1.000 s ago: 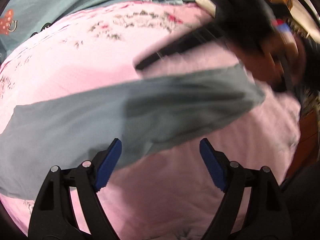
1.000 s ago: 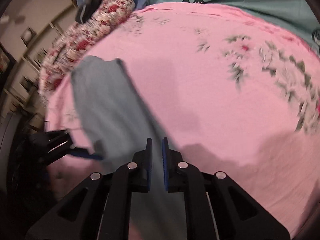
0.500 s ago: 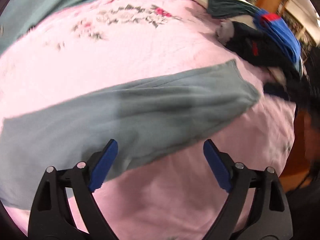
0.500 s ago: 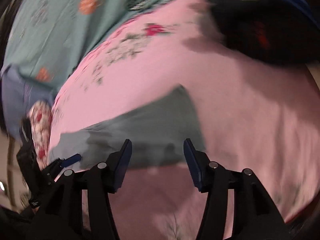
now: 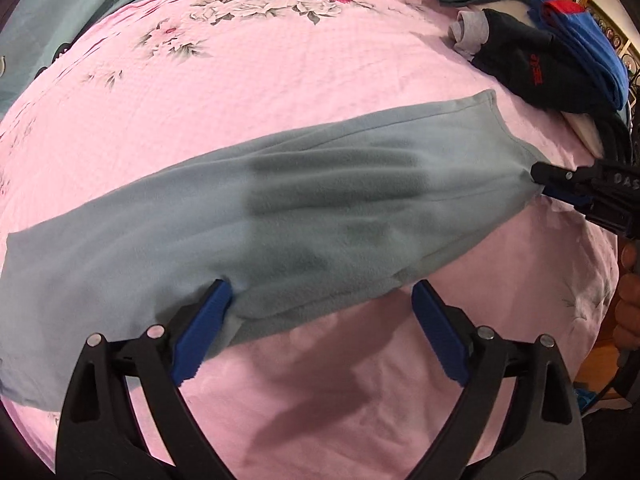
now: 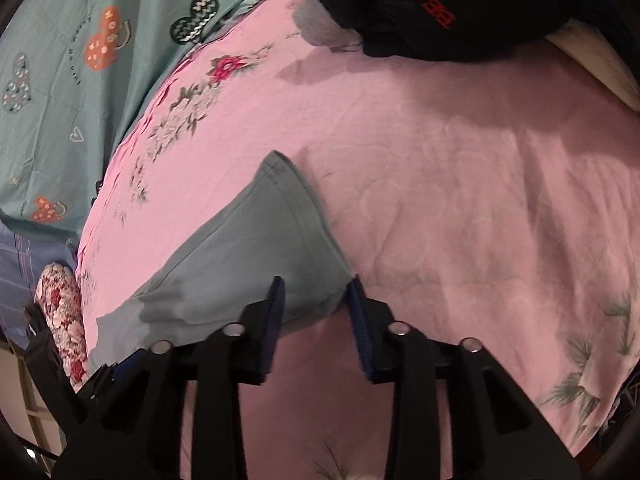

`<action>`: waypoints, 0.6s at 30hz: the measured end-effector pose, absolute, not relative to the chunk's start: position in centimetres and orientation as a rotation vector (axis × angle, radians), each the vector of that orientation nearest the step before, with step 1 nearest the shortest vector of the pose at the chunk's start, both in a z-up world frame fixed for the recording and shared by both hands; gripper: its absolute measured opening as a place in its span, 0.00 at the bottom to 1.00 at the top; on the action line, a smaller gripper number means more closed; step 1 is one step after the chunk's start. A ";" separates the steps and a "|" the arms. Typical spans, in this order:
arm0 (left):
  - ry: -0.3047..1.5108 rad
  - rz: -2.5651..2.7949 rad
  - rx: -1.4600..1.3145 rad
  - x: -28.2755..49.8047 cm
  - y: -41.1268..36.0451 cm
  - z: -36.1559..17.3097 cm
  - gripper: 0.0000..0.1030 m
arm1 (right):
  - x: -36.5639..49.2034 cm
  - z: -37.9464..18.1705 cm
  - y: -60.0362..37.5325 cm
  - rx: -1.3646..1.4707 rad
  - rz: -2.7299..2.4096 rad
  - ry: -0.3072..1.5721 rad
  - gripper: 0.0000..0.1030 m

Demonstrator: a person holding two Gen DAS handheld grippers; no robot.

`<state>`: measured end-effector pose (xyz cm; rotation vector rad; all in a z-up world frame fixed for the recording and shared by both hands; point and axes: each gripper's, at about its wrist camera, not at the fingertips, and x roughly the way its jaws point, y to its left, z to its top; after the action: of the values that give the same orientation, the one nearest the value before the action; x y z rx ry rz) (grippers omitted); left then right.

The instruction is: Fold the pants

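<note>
Pants lay flat on pink bedspread in the left wrist view, long axis running lower left to upper right, w/ the stitched end pointing at the clothes pile. Our left gripper had its jaws wide apart, just been opening, nothing clamped; its left pad touched the near edge of the cloth. At far right, our right gripper pinched that end, fabric puckering toward it.

Right wrist view: pants ran away to lower left, stitched corner nearest. Right gripper jaws had just been closing and pressed on the corner. Dark garment sat well apart.
</note>
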<state>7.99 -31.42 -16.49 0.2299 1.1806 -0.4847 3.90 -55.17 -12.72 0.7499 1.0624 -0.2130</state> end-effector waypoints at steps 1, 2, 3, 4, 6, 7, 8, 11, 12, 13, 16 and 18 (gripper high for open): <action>1.173 -0.495 0.224 7.8 -31.6 -16.3 0.91 | 3.6 -12.8 -55.5 0.761 -0.216 1.062 0.09; 1.157 -0.504 0.227 7.8 -32.1 -16.2 0.91 | 3.5 -12.9 -55.7 0.780 -0.213 1.056 0.07; 1.140 -0.512 0.236 7.5 -32.4 -15.9 0.91 | 3.4 -12.9 -55.8 0.796 -0.214 1.051 0.06; 1.119 -0.520 0.254 7.0 -32.7 -15.8 0.91 | 3.5 -12.8 -55.7 0.801 -0.215 1.046 0.06; 1.089 -0.538 0.287 6.1 -33.2 -15.7 0.91 | 3.6 -11.9 -55.3 0.786 -0.206 1.021 0.06; 1.073 -0.562 0.303 5.6 -33.6 -15.6 0.91 | 3.8 -11.5 -55.2 0.779 -0.200 1.013 0.05; 1.053 -0.577 0.332 5.0 -34.1 -15.5 0.91 | 3.9 -11.2 -55.0 0.771 -0.195 1.010 0.05; 0.955 -0.577 0.384 3.7 -34.9 -14.7 0.91 | 4.3 -10.4 -54.7 0.740 -0.182 1.013 0.05; 0.926 -0.582 0.385 3.6 -35.0 -14.6 0.91 | 4.4 -10.4 -54.6 0.721 -0.183 1.020 0.05; 0.930 -0.593 0.386 3.7 -35.2 -15.0 0.91 | 4.5 -10.4 -54.6 0.709 -0.183 1.027 0.05; 1.032 -0.619 0.350 4.9 -35.4 -17.0 0.92 | 4.6 -10.5 -54.8 0.705 -0.186 1.041 0.05; 1.014 -0.609 0.372 4.7 -35.3 -15.4 0.89 | 4.6 -10.5 -54.9 0.702 -0.190 1.047 0.05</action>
<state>4.68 -35.31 -15.38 0.3718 1.0138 -0.6086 4.63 -54.85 -10.46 0.7024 1.0468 -0.1898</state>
